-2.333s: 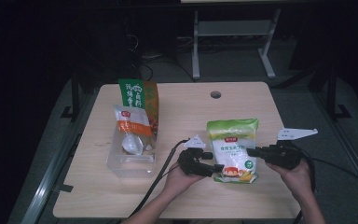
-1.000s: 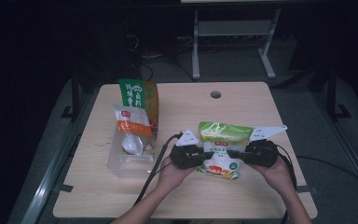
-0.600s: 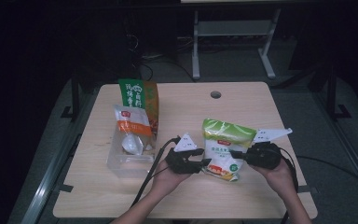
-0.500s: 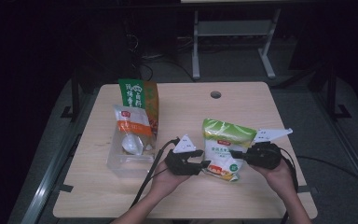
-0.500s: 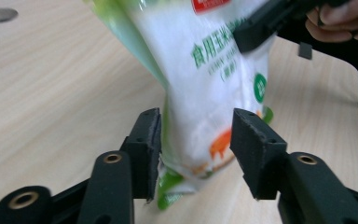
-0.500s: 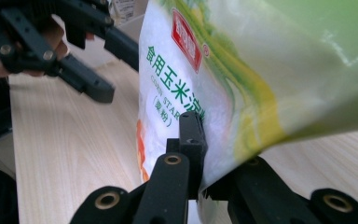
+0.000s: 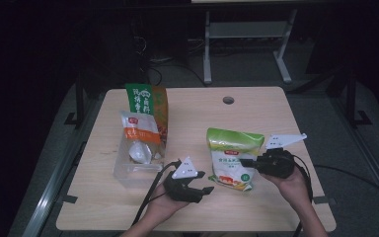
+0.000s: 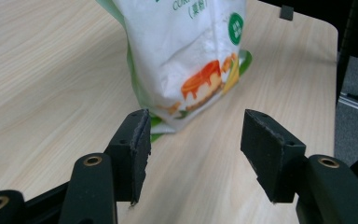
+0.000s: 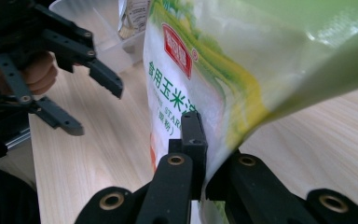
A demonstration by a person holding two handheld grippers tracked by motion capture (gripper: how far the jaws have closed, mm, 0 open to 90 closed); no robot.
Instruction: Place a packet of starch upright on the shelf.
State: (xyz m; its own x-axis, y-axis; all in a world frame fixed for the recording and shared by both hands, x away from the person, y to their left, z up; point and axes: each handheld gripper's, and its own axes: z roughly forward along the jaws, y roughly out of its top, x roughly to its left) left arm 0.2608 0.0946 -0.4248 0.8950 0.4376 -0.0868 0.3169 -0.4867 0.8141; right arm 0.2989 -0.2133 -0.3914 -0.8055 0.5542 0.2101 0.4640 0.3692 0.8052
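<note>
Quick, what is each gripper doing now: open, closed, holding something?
Left gripper: open, fingers have just been opening, nothing between them.
Right gripper: closed on the edge of the starch bag.

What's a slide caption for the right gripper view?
Right gripper clamps the green-and-white starch bag's edge; left gripper open beyond.

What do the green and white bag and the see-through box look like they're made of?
The green and white bag looks like glossy plastic film: it shines and creases where the right tool pinches it. The see-through box looks like clear rigid plastic, since its contents show through.
</note>
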